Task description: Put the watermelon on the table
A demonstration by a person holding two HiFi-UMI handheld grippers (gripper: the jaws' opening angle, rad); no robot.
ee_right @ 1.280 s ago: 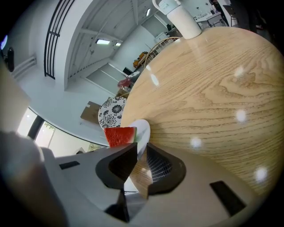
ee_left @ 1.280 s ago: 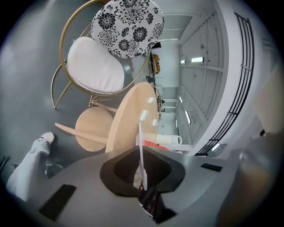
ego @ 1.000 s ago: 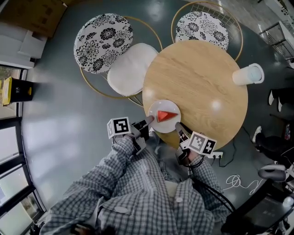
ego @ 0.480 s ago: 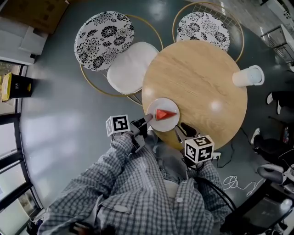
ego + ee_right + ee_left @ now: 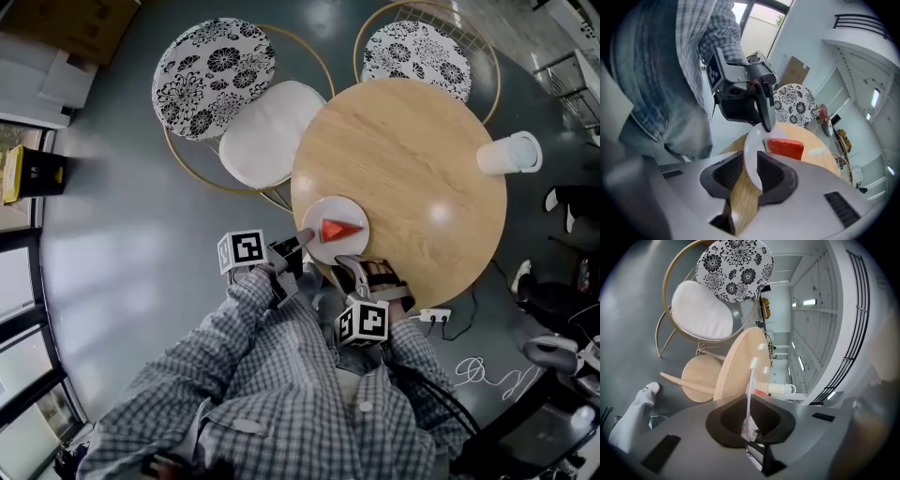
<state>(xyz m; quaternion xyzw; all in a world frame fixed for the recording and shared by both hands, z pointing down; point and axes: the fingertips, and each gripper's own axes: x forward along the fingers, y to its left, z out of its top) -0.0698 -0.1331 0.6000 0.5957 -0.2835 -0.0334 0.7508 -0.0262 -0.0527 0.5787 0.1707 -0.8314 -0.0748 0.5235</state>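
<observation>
Gripping the white plate (image 5: 336, 208) from 2 sides, both claws were clamped on its rim: the left claw (image 5: 302, 240) pinched the left edge and the right claw (image 5: 350, 265) pinched the near edge. In the left gripper view the plate showed edge-on between narrow jaws; in the right gripper view its rim ran between the ribbed pads. The red watermelon (image 5: 339, 229) wedge lay on the middle of the plate, touched by neither claw. The plate hung over the near left edge of the round wooden worktop (image 5: 412, 159); whether it rested there could not be told. A white cup (image 5: 507, 153) stood at the right edge, well apart. A chair (image 5: 272, 141) with a floral back stood to the left.
</observation>
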